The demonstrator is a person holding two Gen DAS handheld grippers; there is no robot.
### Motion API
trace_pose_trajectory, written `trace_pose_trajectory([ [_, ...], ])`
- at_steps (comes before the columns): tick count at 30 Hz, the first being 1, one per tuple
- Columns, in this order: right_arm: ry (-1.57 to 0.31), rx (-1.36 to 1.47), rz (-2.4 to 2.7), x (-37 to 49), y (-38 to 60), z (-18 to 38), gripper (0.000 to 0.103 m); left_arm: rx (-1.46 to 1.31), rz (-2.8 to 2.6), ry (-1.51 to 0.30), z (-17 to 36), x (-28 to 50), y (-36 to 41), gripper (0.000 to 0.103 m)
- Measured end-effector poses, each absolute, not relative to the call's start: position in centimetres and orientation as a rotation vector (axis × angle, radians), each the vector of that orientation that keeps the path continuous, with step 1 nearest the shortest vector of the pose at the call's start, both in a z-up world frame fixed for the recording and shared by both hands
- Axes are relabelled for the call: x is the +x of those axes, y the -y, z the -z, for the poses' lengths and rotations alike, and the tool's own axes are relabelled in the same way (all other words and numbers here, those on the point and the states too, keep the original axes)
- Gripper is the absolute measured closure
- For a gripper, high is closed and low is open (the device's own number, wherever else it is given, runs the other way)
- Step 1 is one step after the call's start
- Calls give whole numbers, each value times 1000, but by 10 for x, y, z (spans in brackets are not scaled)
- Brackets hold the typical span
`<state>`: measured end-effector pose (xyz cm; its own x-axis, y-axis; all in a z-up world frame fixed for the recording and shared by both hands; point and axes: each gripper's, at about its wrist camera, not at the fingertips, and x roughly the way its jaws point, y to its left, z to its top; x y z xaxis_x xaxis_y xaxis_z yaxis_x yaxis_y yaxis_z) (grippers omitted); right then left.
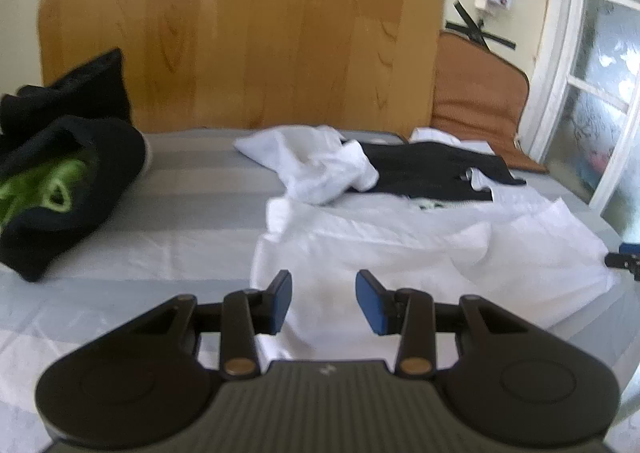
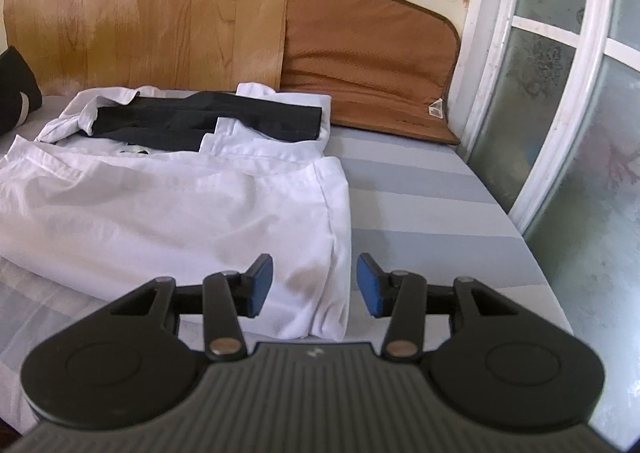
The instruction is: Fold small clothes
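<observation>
- We see our left gripper with its blue pads apart and nothing between them, hanging over the near edge of the white cotton garment.
- Our right gripper also stands parted and empty, above the garment's folded right hem.
- That garment lies spread on the grey-and-white striped bed sheet, a black cloth strip across its far end.
- A black-and-green bundle of clothes sits well apart, at left.
</observation>
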<state>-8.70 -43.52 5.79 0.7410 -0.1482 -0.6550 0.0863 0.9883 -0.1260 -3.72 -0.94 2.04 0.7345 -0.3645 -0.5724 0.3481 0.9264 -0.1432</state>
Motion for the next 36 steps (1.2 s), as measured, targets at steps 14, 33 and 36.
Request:
trace_pose_trajectory([
  [14, -753, -58, 42, -81, 469, -60, 39, 78, 383, -680, -12, -32, -6, 64],
  [33, -763, 46, -231, 243, 469, -60, 38, 158, 466, -682, -51, 253, 111, 39],
  [36, -824, 73, -255, 274, 467, -31, 38, 190, 476, -757, -21, 280, 136, 38],
])
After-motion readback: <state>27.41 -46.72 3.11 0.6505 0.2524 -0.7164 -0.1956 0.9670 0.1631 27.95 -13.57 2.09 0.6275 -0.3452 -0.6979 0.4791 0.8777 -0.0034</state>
